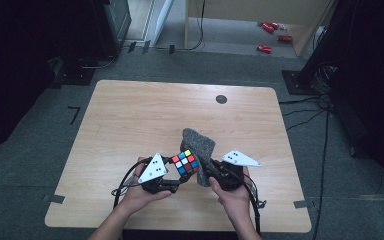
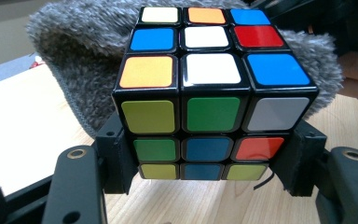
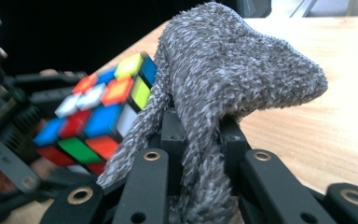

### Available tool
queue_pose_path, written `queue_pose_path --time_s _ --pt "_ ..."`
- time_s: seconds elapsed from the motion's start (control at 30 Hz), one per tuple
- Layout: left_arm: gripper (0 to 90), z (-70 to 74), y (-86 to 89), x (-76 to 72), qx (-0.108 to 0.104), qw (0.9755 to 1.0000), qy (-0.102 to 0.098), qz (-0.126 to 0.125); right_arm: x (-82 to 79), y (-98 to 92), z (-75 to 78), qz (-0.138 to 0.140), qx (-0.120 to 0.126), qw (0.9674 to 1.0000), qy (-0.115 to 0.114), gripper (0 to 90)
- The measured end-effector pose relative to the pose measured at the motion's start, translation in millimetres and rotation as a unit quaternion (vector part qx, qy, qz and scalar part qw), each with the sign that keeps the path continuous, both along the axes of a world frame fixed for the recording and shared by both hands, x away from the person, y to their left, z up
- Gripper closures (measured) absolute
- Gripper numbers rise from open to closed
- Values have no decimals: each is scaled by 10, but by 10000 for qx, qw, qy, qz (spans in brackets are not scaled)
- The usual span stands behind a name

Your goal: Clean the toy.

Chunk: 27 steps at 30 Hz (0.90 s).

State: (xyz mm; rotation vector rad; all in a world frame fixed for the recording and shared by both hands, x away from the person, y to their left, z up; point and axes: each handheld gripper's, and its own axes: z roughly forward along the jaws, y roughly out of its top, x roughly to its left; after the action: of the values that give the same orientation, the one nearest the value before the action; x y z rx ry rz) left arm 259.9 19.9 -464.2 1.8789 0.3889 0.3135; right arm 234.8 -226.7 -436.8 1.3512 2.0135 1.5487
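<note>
A scrambled Rubik's cube [image 1: 185,162] [image 2: 212,95] [image 3: 95,114] is held just above the wooden table [image 1: 130,115]. My left gripper [image 1: 172,177] [image 2: 209,161] is shut on it, with a black jaw pressed on each side of its lower layer. A fuzzy grey cloth [image 1: 200,147] [image 2: 74,56] [image 3: 223,84] is bunched between the jaws of my right gripper [image 1: 207,175] [image 3: 200,140], which is shut on it. The cloth stands up and drapes against the cube's far side.
A small dark round mark [image 1: 221,99] sits near the table's far edge. Grey carpet surrounds the table, with cables [image 1: 325,125] at the right and red objects [image 1: 270,35] on the floor beyond. The table's left and far parts hold nothing else.
</note>
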Motion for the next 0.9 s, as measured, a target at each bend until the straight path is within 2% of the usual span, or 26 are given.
queue_pose_path --time_s 0.07,0.17,0.27,0.3,0.37,0.4,0.47,0.57,0.67,0.73,0.83,0.9 --pt "352 -12 1 5 -1 10000 39 -18 -13 1 48 33 8 10000 -67 779" --pt "353 -48 -42 -11 172 9998 -9 -22 -56 -1 148 59 124 9996 -227 779" --pt "353 -36 -51 -24 149 9999 -24 -42 -58 -3 136 21 109 9996 -262 778" --pt "353 -21 -46 -27 108 9999 -19 -66 -54 1 116 -7 79 9996 -266 778" --pt "352 -6 -30 -24 34 10000 25 -83 -47 39 47 -79 -268 9991 -308 778" --pt "352 -8 -25 -18 33 9999 36 -90 -42 47 25 -98 -284 9992 -276 778" --pt "352 -19 -23 -14 25 9999 51 -97 -39 44 34 -87 -248 9994 -245 778" --pt "352 -41 -53 -21 166 9998 -21 -83 -79 40 127 -55 -168 9990 -400 778" --pt "352 -42 -67 -31 208 9998 -25 -50 -96 35 165 -49 -145 9987 -478 777" --pt "352 -23 -51 -31 130 9999 -16 -90 -67 25 97 -64 -69 9993 -359 777" --pt "352 -6 -9 -7 -93 9998 137 -144 -40 33 10 -102 -118 9997 -197 778" --pt "352 -11 1 0 -154 9996 151 -162 -40 38 25 -88 -129 9997 -198 778"
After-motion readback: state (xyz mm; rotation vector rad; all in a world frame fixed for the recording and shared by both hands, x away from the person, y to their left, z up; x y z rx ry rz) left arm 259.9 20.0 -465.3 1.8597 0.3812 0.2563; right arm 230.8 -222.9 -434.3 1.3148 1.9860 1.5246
